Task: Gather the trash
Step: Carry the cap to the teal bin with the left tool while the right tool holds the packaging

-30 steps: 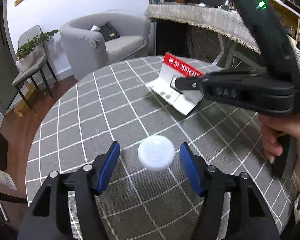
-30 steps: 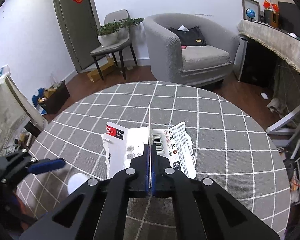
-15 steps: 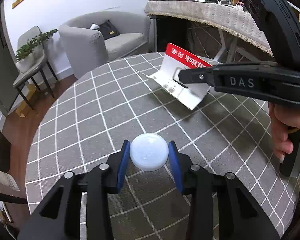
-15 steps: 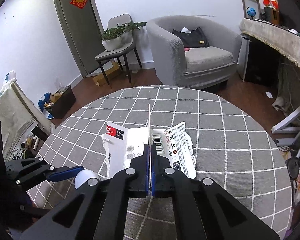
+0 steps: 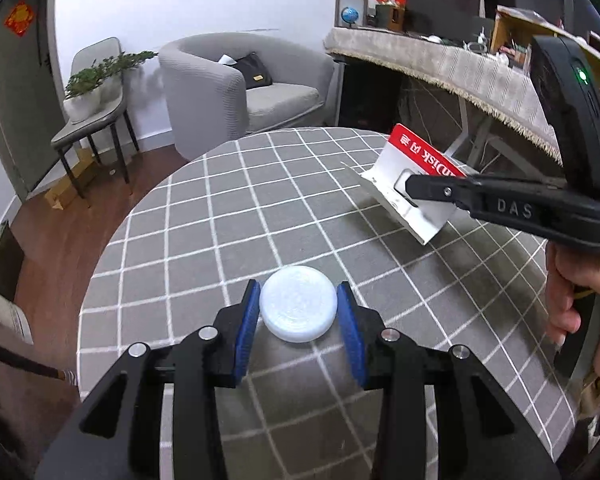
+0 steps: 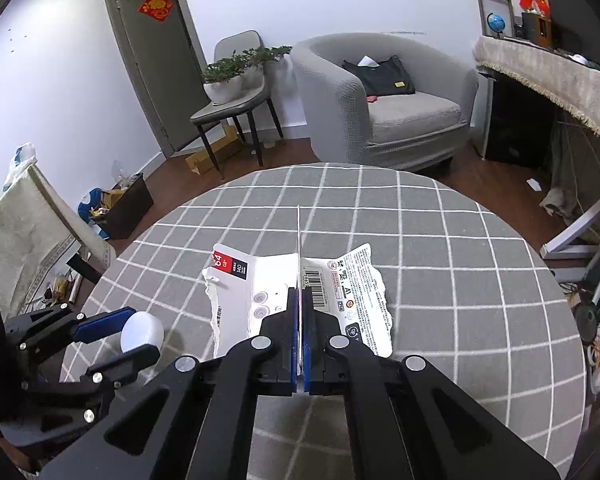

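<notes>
Since the earlier frame the left gripper (image 5: 298, 310) has closed its blue pads onto the white round lid (image 5: 298, 308), now pinched at both sides and apparently lifted just off the cloth. The right gripper (image 6: 300, 320) is clamped flat on the torn card packaging (image 6: 352, 284), held over the table's right half. Advice: keep both grips firm and level; the lid's smooth rim could slip. Surface: round table (image 5: 204, 216), grey checked cloth. Far side: grey armchair (image 6: 396, 108), plant on a chair (image 6: 236, 80).

Home living room, grey armchair (image 6: 384, 104), potted plant (image 6: 236, 72), round checked table (image 6: 440, 264), door (image 6: 156, 60)
</notes>
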`<control>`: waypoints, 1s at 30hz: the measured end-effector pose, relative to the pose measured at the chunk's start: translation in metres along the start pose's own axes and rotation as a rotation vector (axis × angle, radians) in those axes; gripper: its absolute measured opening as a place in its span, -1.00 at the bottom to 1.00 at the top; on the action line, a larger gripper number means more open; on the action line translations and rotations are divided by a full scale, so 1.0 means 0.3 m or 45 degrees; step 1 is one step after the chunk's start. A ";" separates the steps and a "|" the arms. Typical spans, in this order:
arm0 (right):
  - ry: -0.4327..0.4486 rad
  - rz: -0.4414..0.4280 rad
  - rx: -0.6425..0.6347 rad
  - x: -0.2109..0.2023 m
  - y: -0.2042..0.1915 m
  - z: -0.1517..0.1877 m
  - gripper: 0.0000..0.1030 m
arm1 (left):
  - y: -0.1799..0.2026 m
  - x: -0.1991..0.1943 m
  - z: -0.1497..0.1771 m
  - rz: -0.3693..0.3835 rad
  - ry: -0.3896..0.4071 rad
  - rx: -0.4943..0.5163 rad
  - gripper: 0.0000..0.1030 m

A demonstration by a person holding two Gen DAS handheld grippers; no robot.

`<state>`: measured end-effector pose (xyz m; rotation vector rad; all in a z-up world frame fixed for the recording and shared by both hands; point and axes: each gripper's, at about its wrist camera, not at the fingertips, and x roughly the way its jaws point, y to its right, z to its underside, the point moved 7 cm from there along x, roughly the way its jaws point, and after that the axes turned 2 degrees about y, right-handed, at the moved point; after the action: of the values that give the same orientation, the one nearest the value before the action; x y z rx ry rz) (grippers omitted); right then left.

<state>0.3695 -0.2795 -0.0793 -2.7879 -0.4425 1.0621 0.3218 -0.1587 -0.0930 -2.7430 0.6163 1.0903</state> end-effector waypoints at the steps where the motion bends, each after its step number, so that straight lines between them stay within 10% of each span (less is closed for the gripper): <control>1: 0.002 -0.006 -0.011 -0.009 -0.019 0.009 -0.97 | -0.007 -0.011 0.007 -0.003 0.002 -0.009 -0.19; 30: -0.007 -0.189 -0.202 -0.006 -0.571 0.143 -0.97 | -0.472 -0.307 0.370 -0.224 -0.056 -0.267 -0.19</control>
<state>0.3009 -0.1170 -0.0726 -2.8327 -0.7534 1.0451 0.2504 0.0288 -0.1161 -2.8700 0.2611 1.2323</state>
